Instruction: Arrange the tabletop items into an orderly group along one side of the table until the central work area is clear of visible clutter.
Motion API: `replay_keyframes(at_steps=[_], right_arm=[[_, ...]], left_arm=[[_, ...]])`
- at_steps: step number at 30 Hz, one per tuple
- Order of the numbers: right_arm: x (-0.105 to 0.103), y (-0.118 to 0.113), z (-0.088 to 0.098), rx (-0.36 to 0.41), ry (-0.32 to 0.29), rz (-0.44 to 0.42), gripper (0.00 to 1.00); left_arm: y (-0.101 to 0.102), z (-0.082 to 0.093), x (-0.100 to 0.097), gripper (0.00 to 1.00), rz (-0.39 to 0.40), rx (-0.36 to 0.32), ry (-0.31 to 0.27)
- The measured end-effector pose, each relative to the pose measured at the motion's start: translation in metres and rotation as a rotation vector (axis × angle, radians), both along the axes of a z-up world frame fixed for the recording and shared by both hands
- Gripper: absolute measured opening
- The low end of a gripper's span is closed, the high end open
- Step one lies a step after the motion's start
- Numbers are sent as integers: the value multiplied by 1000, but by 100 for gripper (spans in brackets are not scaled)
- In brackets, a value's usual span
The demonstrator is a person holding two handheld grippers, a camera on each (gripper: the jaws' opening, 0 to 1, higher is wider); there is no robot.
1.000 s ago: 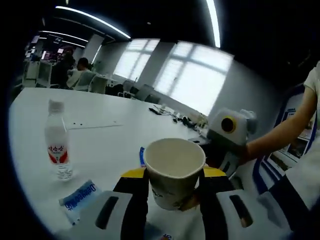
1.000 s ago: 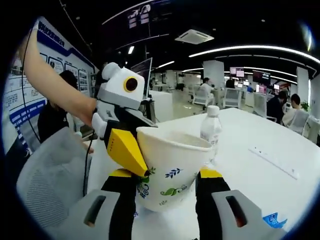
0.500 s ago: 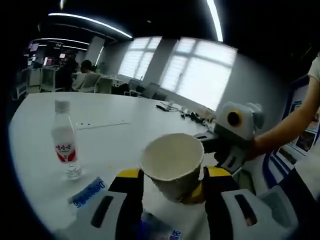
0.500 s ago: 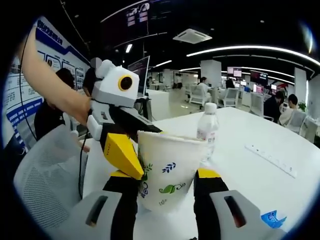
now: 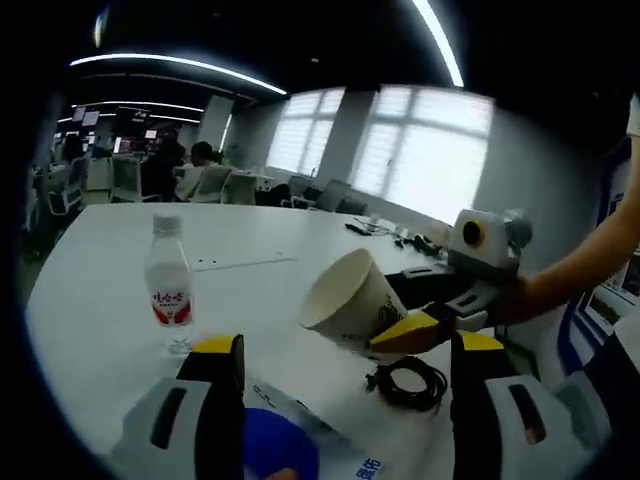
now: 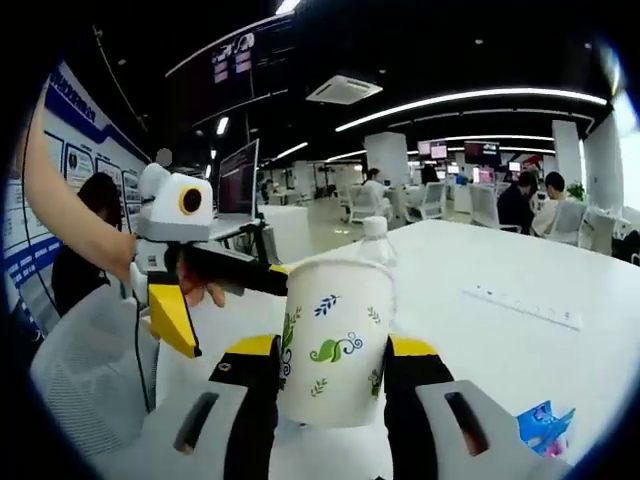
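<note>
The white bench (image 5: 110,250) carries everything, and its far stretch is bare apart from a long pale strip (image 6: 522,305) lying flat well away from the rest. Nearest the person, the right tongs (image 6: 330,350) are closed snugly on one paper cup (image 6: 335,335), a jaw on each side of its wall, holding it upright and lifted so it can be carried to the side of the bench. In the left gripper view that same cup (image 5: 350,300) looks tipped, mouth toward the camera (the view rolls with the hand, so the tilt may not be real). The left tongs (image 5: 340,365) stand wide apart with nothing between the jaws, probably freed to fetch another item.

By count: one cup, one water bottle (image 5: 168,285) standing upright with a red label, one coiled black cable (image 5: 410,382) lying just below the cup, and blue-printed packets. One packet (image 6: 545,428) lies near the bench edge in the right gripper view; how many sit by the left jaws I cannot tell.
</note>
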State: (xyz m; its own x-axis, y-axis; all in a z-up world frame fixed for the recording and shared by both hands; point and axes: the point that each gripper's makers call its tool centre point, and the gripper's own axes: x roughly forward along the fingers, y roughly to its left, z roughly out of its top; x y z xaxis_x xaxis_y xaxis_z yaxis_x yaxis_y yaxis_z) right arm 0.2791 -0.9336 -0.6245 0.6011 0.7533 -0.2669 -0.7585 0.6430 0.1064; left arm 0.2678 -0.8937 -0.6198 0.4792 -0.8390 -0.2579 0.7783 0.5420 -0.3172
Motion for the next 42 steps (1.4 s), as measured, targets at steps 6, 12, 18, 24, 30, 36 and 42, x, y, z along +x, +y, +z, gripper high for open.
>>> replay_keyframes(at_steps=[6,12,18,24,30,36,42], right_arm=[[-2,5,9,32,-28,5,38],[-8,22,20,15,-100,59,38],[-14,33,24,4,-132,90,38],[-14,29,22,-10,-136,83,38],[-15,28,18,-32,-128,76,38],[-17,25,7,-63,-71,81,39],[-18,24,7,-86,-77,100,39]], left_arm=[[4,8,-2,75,25,-83,69],[-7,19,3,68,29,-150,139],[-17,25,4,58,29,-172,164],[-12,24,7,45,46,-143,151],[-14,24,6,43,13,-45,68],[-15,25,0,39,-73,91,-46],[-16,29,0,37,-129,144,-95]])
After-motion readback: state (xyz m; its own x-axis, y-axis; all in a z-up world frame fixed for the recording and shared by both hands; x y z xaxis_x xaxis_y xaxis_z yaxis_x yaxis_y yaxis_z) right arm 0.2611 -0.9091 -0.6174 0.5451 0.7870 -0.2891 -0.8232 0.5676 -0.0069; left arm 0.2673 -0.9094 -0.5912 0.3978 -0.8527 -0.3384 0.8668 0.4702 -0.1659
